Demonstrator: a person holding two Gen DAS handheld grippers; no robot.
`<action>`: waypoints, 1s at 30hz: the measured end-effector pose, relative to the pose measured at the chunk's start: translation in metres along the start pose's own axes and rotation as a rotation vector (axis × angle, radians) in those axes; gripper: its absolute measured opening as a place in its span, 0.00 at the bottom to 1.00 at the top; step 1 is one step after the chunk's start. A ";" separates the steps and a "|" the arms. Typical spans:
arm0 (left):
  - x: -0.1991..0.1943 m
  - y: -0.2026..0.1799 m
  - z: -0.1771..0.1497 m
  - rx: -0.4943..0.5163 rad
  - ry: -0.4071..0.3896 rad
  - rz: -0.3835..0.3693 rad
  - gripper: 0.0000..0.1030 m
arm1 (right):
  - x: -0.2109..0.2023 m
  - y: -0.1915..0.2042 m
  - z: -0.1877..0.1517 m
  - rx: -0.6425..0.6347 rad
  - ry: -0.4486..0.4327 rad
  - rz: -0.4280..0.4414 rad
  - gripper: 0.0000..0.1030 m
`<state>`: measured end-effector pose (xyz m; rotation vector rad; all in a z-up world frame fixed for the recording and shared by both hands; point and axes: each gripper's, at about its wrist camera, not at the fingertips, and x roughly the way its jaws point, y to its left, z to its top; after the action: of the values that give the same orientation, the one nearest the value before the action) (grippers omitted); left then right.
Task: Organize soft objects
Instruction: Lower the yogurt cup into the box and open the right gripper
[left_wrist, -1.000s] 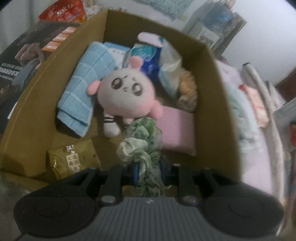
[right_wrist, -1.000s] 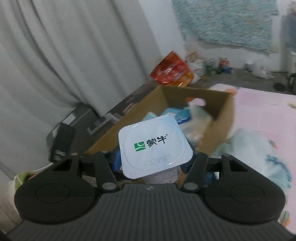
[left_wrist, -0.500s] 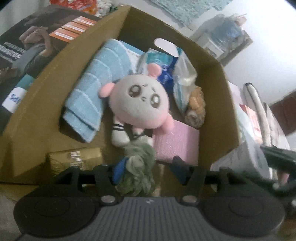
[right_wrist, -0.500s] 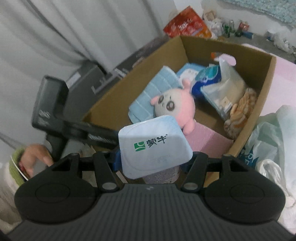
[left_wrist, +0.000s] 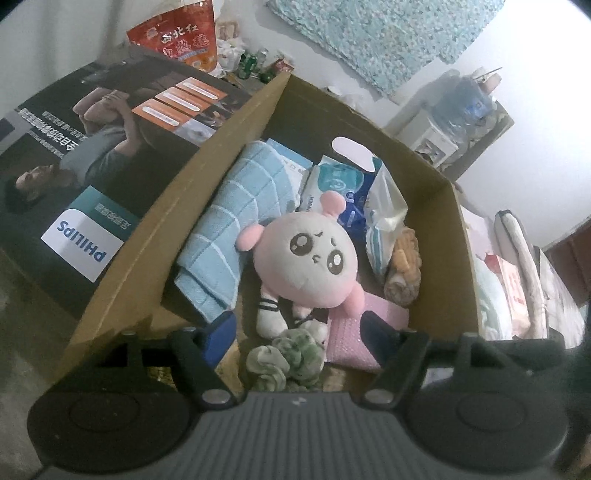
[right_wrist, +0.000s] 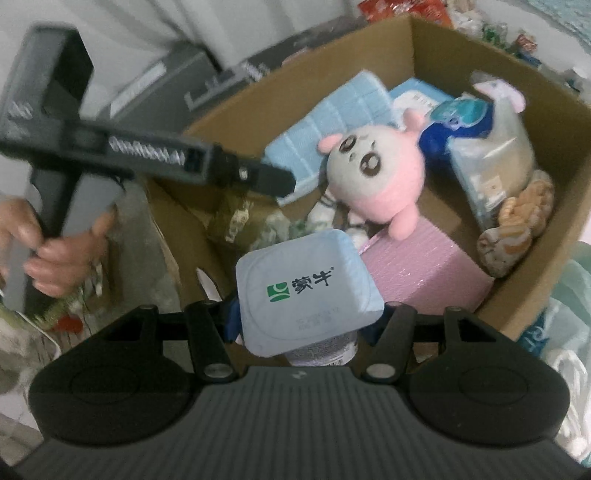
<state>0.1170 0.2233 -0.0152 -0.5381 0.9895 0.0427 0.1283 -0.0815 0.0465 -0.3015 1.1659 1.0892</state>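
Observation:
A cardboard box (left_wrist: 461, 258) holds a pink plush doll (left_wrist: 306, 262), a blue towel (left_wrist: 229, 229), a pink foam pad (left_wrist: 351, 343) and a green scrunchie (left_wrist: 288, 362). My left gripper (left_wrist: 297, 330) hangs over the box's near end, its jaws opening. The scrunchie lies loose on the box floor between them, untouched by the pads. In the right wrist view my right gripper (right_wrist: 301, 325) is shut on a white yogurt cup (right_wrist: 306, 288), tilted, just above the box's near corner (right_wrist: 192, 236); its jaws are opening slightly.
A dark Philips carton (left_wrist: 92, 177) lies left of the box, with a red snack bag (left_wrist: 181, 40) behind it. Wipes, a clear bag and an orange plush (left_wrist: 404, 269) fill the box's far right. Bedding (left_wrist: 517, 288) lies to the right. A hand (right_wrist: 55, 251) grips the left tool.
My left gripper opened and let the green scrunchie drop into the box, then drew back a little. My right gripper swung down over the box with the yogurt cup.

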 end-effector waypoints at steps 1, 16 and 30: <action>-0.001 0.001 0.000 -0.001 0.000 0.001 0.73 | 0.005 0.002 0.000 -0.010 0.021 -0.008 0.58; -0.020 -0.006 -0.009 0.043 -0.076 0.041 0.74 | 0.000 0.009 -0.017 -0.110 -0.006 -0.112 0.60; -0.036 0.002 -0.014 0.022 -0.115 0.068 0.74 | -0.004 0.013 0.016 -0.048 -0.105 0.034 0.28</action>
<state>0.0851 0.2263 0.0067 -0.4762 0.8952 0.1217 0.1268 -0.0664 0.0611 -0.2600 1.0561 1.1503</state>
